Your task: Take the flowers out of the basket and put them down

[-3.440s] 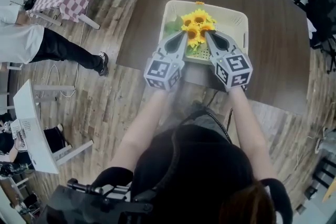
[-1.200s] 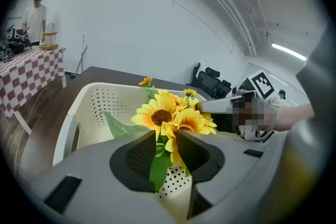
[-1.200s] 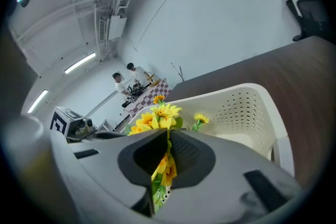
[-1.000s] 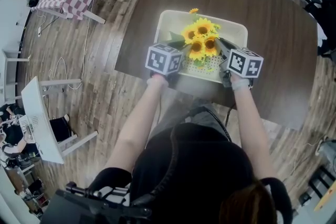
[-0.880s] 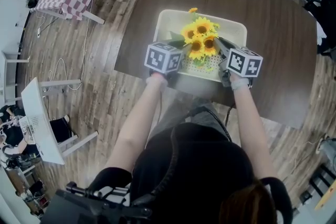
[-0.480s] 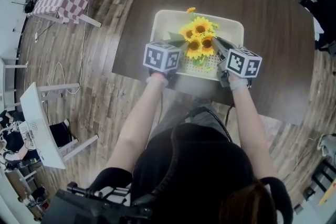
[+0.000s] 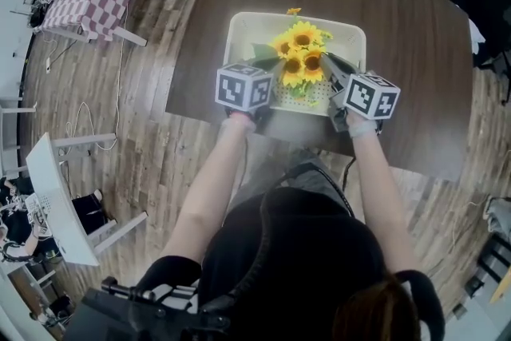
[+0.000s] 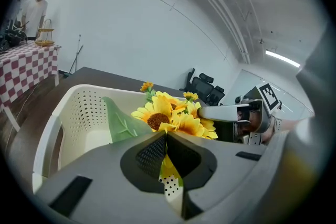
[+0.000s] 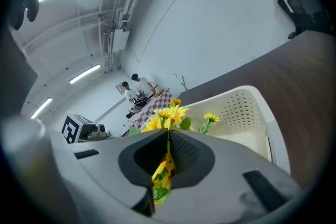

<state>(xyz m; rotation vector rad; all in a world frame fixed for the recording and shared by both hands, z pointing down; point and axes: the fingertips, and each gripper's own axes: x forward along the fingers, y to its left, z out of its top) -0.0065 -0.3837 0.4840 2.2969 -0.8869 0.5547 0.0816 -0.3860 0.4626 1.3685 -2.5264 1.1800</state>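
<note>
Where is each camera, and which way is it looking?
Head view: on the person's head, looking steeply down at the table; both forearms, left gripper and right gripper show.
Left gripper view: on the left gripper, looking along its shut jaws over the basket; the right gripper shows at right.
Right gripper view: on the right gripper, looking along its shut jaws; the left gripper shows at left.
All three share the flowers.
</note>
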